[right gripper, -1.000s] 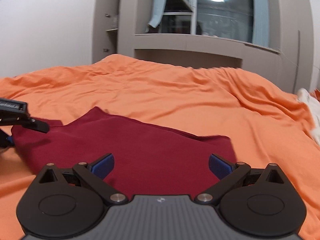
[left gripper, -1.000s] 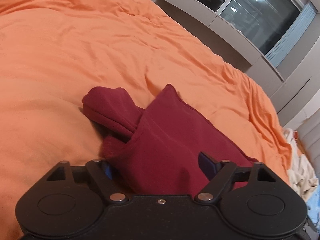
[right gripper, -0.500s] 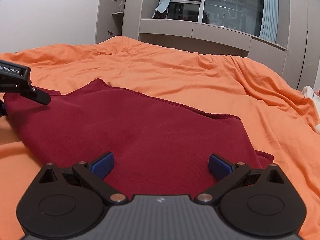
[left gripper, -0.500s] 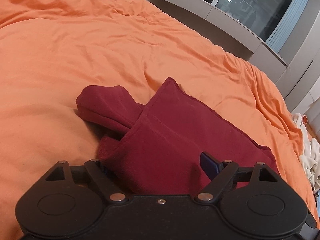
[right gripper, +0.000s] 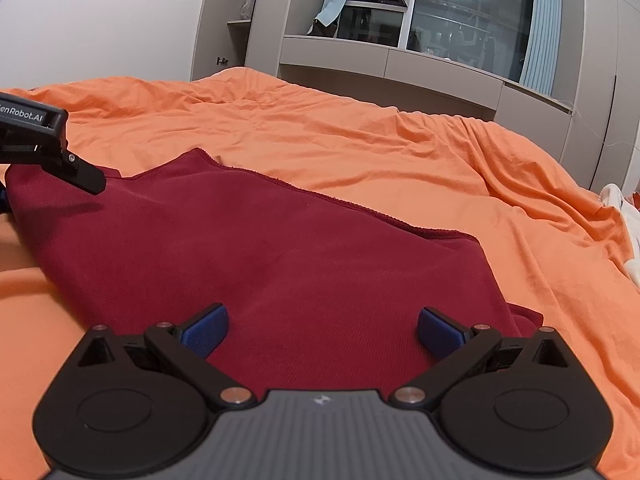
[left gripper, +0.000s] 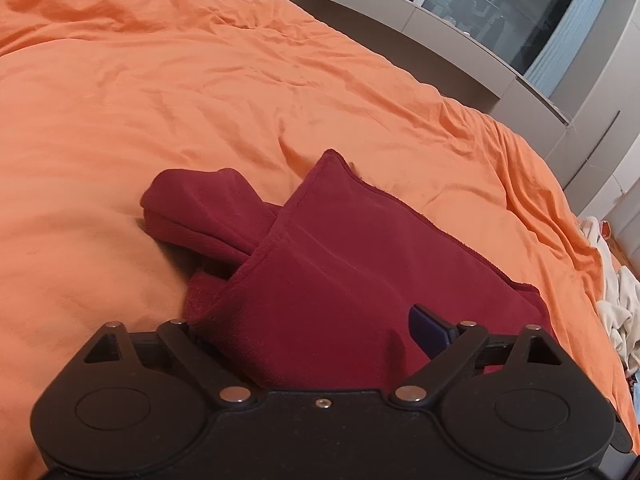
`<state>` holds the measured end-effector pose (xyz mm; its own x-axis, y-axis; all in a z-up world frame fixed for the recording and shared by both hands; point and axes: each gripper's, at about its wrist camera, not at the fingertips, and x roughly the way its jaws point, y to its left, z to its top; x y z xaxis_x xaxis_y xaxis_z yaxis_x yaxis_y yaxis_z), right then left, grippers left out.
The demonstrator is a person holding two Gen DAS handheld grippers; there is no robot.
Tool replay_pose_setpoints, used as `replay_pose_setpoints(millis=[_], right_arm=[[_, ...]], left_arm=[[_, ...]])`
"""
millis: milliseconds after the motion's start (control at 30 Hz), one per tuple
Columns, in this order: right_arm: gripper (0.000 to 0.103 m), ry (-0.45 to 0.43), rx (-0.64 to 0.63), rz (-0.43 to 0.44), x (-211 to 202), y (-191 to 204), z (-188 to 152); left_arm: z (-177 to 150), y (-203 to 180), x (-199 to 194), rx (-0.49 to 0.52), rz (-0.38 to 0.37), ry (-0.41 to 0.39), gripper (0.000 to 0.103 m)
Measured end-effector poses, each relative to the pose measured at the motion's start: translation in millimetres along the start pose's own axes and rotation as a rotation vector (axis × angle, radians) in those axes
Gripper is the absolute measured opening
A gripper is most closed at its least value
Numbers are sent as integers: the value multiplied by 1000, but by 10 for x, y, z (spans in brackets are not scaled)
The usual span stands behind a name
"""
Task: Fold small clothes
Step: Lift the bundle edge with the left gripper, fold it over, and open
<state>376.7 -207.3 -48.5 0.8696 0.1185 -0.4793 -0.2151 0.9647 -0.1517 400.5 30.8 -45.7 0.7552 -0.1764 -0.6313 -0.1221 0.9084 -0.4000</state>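
Note:
A dark red garment (left gripper: 360, 260) lies folded on the orange duvet (left gripper: 200, 80), with a rolled sleeve (left gripper: 200, 204) sticking out from under its left side. My left gripper (left gripper: 316, 328) straddles the garment's near left end and its jaws are opening. Cloth lies loose between them and covers the left finger; only the right blue pad (left gripper: 432, 332) shows, clear of the fabric. In the right wrist view the garment (right gripper: 260, 248) spreads flat. My right gripper (right gripper: 322, 326) hovers open over its near edge, both pads bare. The left gripper (right gripper: 52, 152) shows at that view's left edge.
The orange duvet (right gripper: 400, 152) covers the whole bed around the garment. A pile of pale clothes (left gripper: 616, 304) lies past the bed's right edge. Grey cabinets and a dark window (right gripper: 460, 20) stand behind the bed.
The left jaws have spread a little wider around the cloth. The right gripper has sunk closer to the garment, which now lies flatter and fills more of its view.

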Motion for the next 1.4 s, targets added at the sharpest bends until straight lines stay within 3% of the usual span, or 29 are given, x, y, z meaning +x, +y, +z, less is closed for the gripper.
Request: replay_pose_setpoints(millis=[200,433,500,600,733,867,1000,1167,1400], right_arm=[[103,0,1,1,-3,5,-5],[103,0,1,-1,-6,5,-5],[103,0,1,0,-7,5,-6],[103,0,2,1,-6,10,-10],[103,1,4,1,-4,3,-11],[103,4,15,10,5,-10,-24],[103,5,18,11,0,-15,-32],[103,-22,53,30,-74,-132,6],[103,23,192,12,-387,-695,116]], left_arm=[[2,-6,7,0,-25,1,102],[28,78,-36,-102,-47,-67,100],[39,91,-50,-129,-32,-84,95],[58,127,-67,-171,9,-109,79],[99,177,-39,-214,52,-109,40],[117,224,-47,-265,26,-113,35],[102,151,-50,-226,50,-121,34],[130,-14,-76,-166,46,-140,19],[113,-701,-192,97,-12,-232,17]])
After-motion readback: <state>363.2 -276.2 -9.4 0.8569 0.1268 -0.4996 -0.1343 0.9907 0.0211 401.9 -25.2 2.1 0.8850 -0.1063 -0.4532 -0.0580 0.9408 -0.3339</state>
